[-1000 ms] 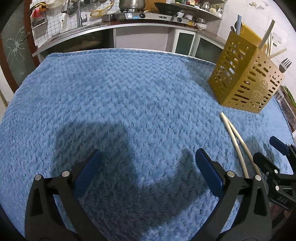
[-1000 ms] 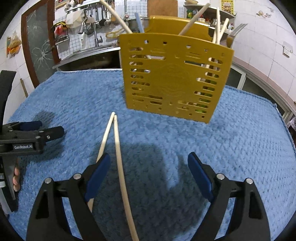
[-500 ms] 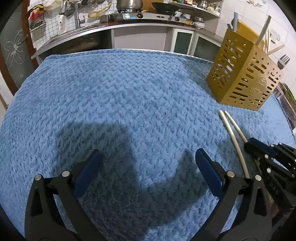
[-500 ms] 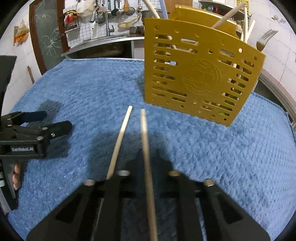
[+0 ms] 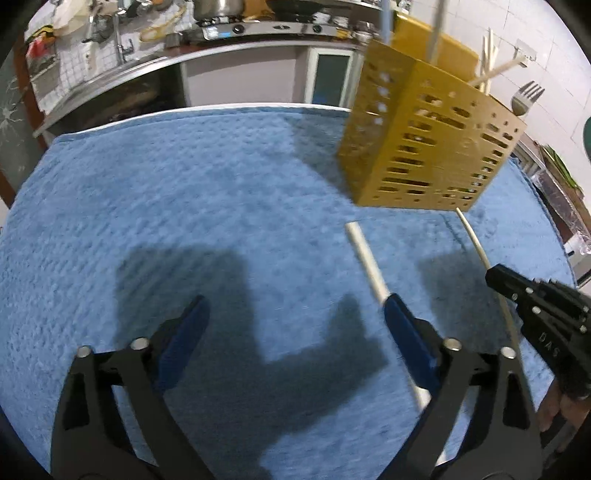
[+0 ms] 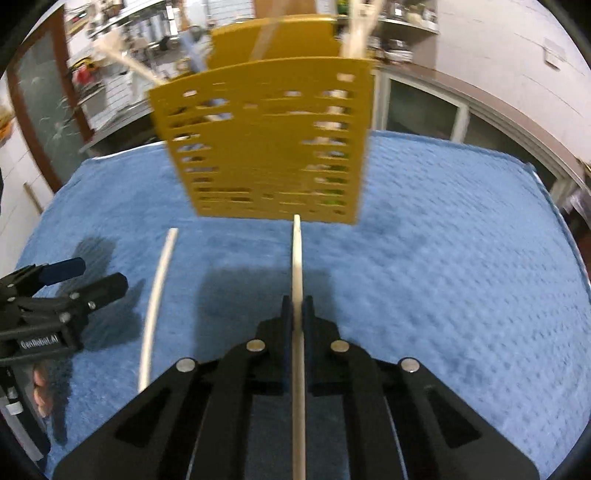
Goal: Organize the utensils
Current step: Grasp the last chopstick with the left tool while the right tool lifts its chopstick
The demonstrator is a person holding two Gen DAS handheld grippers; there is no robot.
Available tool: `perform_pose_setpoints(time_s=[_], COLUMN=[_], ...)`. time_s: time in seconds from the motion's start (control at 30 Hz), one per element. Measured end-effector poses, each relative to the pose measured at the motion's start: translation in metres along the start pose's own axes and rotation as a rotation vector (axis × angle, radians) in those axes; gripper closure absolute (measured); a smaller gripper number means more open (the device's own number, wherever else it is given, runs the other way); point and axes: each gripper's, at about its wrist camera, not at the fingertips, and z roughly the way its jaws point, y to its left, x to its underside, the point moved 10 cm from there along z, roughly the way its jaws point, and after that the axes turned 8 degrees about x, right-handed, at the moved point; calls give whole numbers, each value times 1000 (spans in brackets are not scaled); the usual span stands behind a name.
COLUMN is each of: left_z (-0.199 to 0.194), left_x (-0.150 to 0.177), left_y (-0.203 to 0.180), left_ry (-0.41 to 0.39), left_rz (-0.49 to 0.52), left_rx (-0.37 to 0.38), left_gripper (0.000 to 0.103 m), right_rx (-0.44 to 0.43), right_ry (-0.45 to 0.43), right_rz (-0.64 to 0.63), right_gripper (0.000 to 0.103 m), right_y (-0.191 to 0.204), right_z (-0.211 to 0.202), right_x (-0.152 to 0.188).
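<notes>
My right gripper is shut on a pale chopstick that points at the yellow slotted utensil holder. A second chopstick lies on the blue towel to its left. In the left wrist view the holder stands at the upper right with several utensils and a fork in it. My left gripper is open and empty; the loose chopstick runs under its right finger. The right gripper and its held chopstick show at the right.
A blue textured towel covers the table. A kitchen counter with a sink, stove and pot runs behind. Cabinets lie beyond the far edge. The left gripper shows at the left of the right wrist view.
My right gripper has closed on one chopstick and swung it away from the other. My left gripper has moved right, toward the loose chopstick and holder.
</notes>
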Motion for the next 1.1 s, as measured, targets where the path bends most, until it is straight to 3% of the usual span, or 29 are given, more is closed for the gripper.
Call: perform_pose_setpoints(time_s=[0.07, 0.1, 0.17, 0.33, 0.43, 0.5, 0.57, 0.93, 1.1], left_z=[5, 10, 19, 31, 37, 40, 42, 53, 41], left_x=[-2, -3, -3, -7, -12, -14, -15, -22, -22], left_y=[-9, -14, -21, -31, -39, -44, -46, -66, -67], left_ry=[21, 40, 73, 91, 100, 114, 124, 127, 104], left_rz=[-19, -32, -46, -26, -3, 20, 34, 105, 101], left_rx=[22, 37, 53, 4, -6, -7, -12, -10, 36], left_gripper=[34, 36, 53, 56, 68, 86, 93, 96, 99], right_rx=[14, 21, 24, 22, 18, 12, 6, -13, -33], right_ry=[6, 11, 16, 31, 57, 68, 84, 174, 152], right_rz=[17, 31, 47, 62, 67, 70, 69, 32, 46], right_gripper=[97, 97, 97, 97, 97, 97, 97, 97, 97], right_y=[-10, -16, -22, -30, -29, -31, -31, -31, -35], right_z=[3, 3, 3, 8, 16, 19, 20, 40, 32], right_x=[3, 5, 5, 6, 7, 10, 10, -11, -14])
